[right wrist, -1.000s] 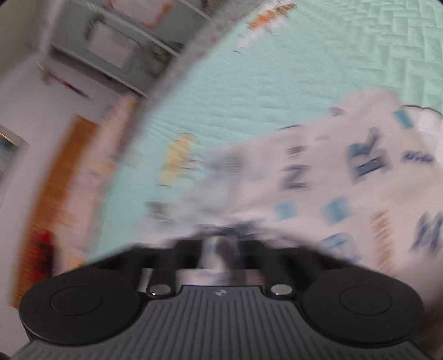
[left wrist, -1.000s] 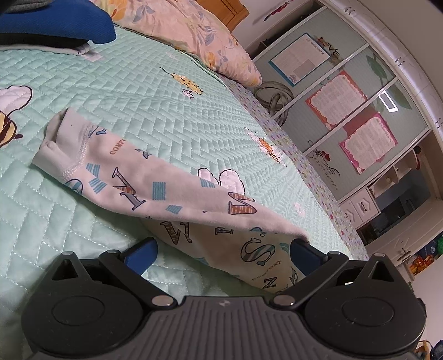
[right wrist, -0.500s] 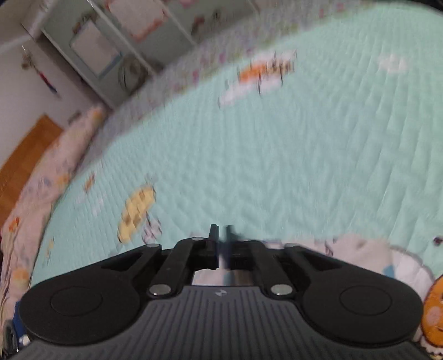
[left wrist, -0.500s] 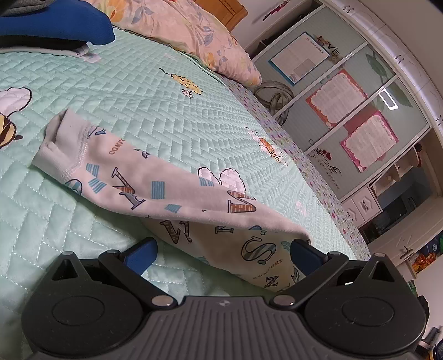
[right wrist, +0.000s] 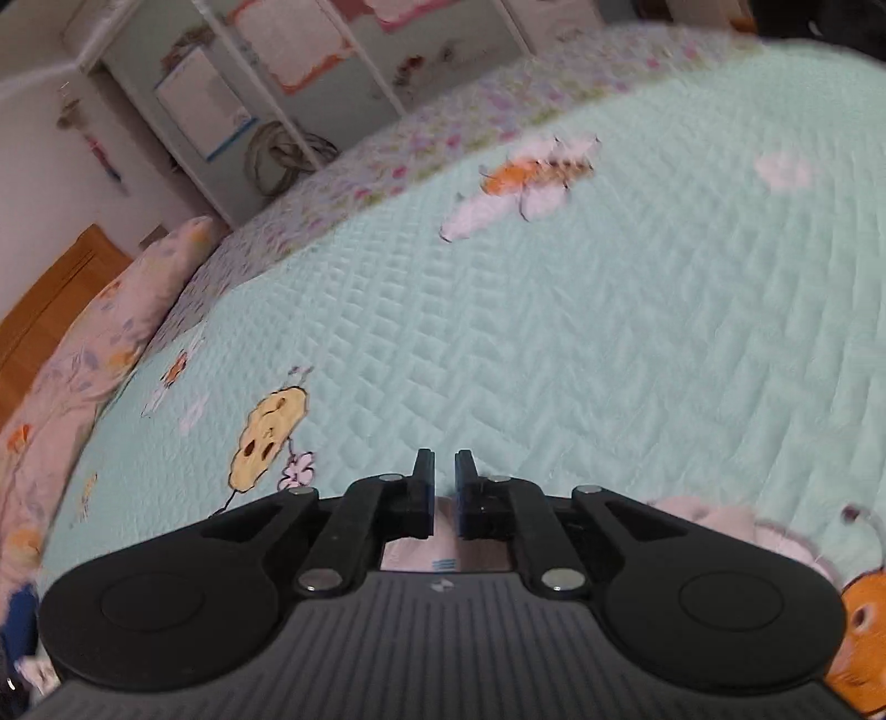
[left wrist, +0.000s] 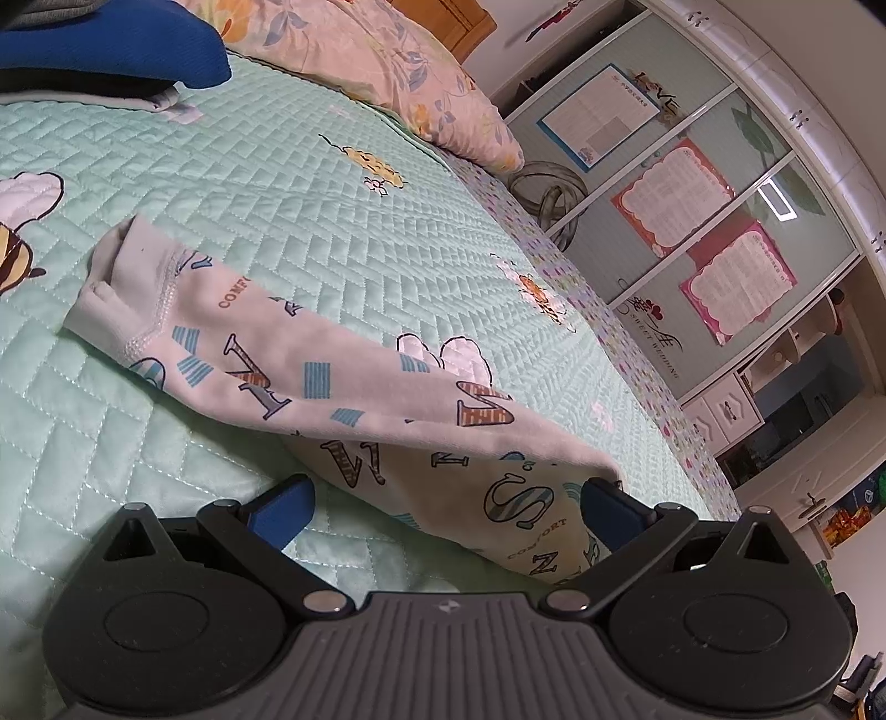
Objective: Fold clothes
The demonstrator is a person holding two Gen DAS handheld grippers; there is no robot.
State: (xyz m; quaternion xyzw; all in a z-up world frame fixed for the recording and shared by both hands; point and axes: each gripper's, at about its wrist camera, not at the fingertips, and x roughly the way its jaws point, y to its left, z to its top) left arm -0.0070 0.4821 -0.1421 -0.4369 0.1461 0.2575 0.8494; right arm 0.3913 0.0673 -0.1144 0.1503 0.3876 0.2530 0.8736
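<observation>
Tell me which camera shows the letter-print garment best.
The left wrist view. There the letter-print garment lies stretched across the green quilt, cuff to body, with its printed letters readable, between the wide-open fingers of the left gripper. The right wrist view shows only pale scraps of it behind the gripper's fingers.

the quilted mint-green bedspread (left wrist: 343,238) carries a stitched herringbone pattern with cartoon bees, white clouds and a yellow hive motif (right wrist: 269,437), and a floral border in pink and purple along its edge. the pale pink cotton garment (left wrist: 354,382) is printed with striped letters in brown, grey and teal, blue striped blocks, and the word "comfort" in tan (its cuff is plain pale grey-white). the peach floral pillow (left wrist: 387,61) shows orange blooms and blue-grey leaves. a deep blue folded cloth (left wrist: 111,50) lies plain. the black gripper bodies have blue pads (left wrist: 279,507).
</observation>
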